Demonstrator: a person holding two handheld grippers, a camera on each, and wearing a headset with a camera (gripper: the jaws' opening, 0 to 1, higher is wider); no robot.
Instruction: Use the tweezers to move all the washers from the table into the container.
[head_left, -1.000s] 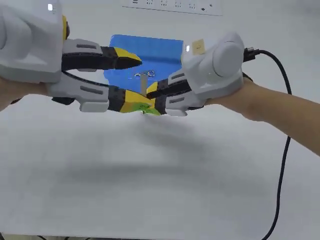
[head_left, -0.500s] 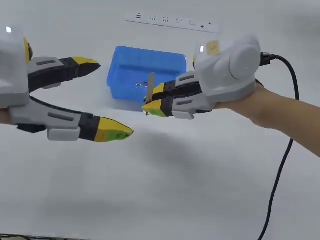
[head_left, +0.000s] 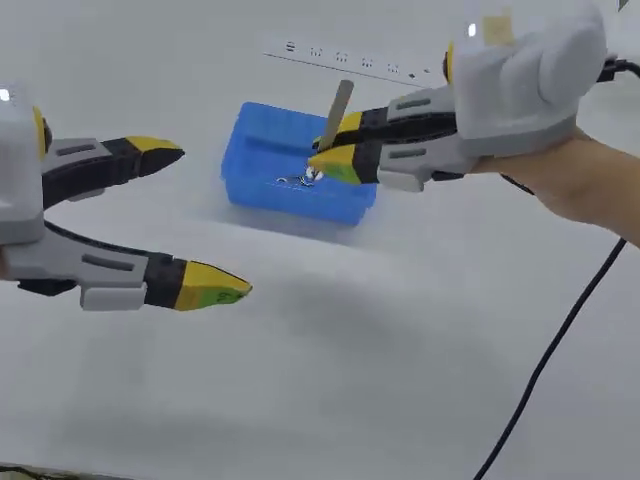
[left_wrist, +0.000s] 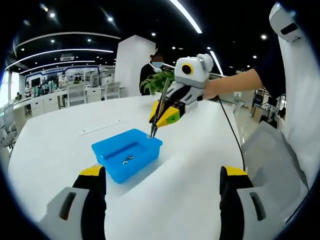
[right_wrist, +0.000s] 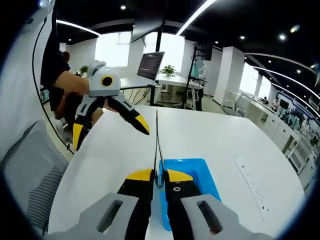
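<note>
We see washers (head_left: 298, 181) in the blue container (head_left: 290, 206), tweezers (head_left: 339, 106) tips just above them, prob. to drop one. Our right gripper (head_left: 324, 160) fingers clench the tweezers; left gripper (head_left: 208, 220) fingers spread, empty, held clear over the worktop (head_left: 350, 360).

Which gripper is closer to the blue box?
Right. The right gripper, shut on the tweezers, is over the blue box's edge; the left gripper is open, off to one side.

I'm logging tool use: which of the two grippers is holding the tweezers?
The right gripper, jaws shut on the tweezers over the blue container; the left gripper is spread wide and holds nothing.
</note>
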